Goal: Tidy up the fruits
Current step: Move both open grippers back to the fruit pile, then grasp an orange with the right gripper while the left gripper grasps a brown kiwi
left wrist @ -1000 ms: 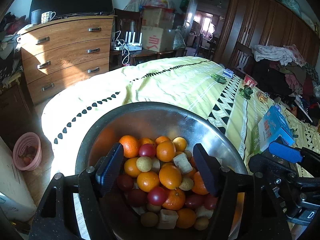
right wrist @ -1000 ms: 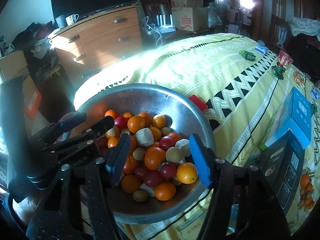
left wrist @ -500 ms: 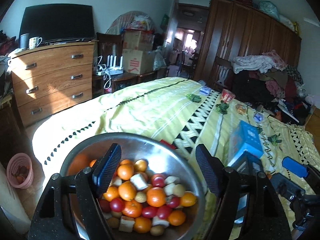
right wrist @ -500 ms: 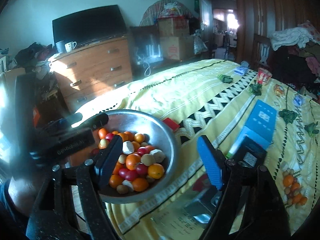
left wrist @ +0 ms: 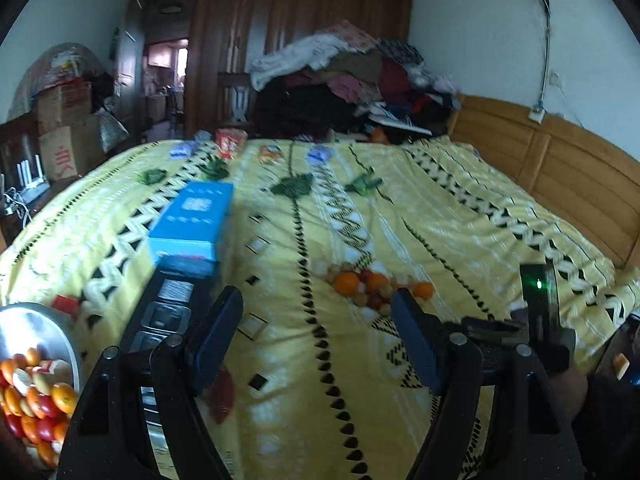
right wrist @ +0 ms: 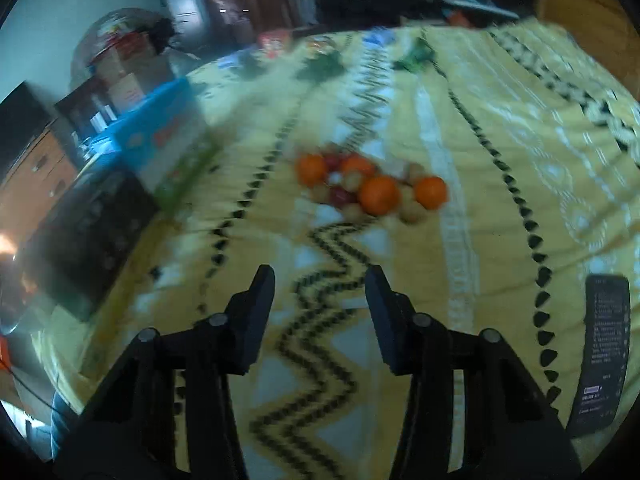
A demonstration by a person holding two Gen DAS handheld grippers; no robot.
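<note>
Both views have swung off the steel bowl and out across the bed, so the earlier hovering over the heaped fruit has given way to a run toward a second, loose lot. Nearest the right wrist camera, the right gripper (right wrist: pixel 320 300) has its jaws closing with only the yellow patterned bedspread (right wrist: pixel 500 128) between them, nothing held; the picture is smeared, which fits a quick sweep. The left gripper (left wrist: pixel 316 332) stands released and wide, likewise empty. At the lower left edge of the left view the steel bowl (left wrist: pixel 36 328) now shows only as a sliver, its oranges, red fruits and pale pieces piled inside. Beside it lie a black box (left wrist: pixel 168 304) and, further on, a blue box (left wrist: pixel 192 216). Ahead of both grippers, well apart from the bowl, sits the loose fruit pile (right wrist: pixel 372 184) on the bedspread: several oranges with small red and tan fruits bunched touching one another. Beyond that are scattered packets, then a heap of clothes (left wrist: pixel 344 80) against the wardrobe. My reading is that the next pick comes from this pile, with the bowl probably the destination.
</note>
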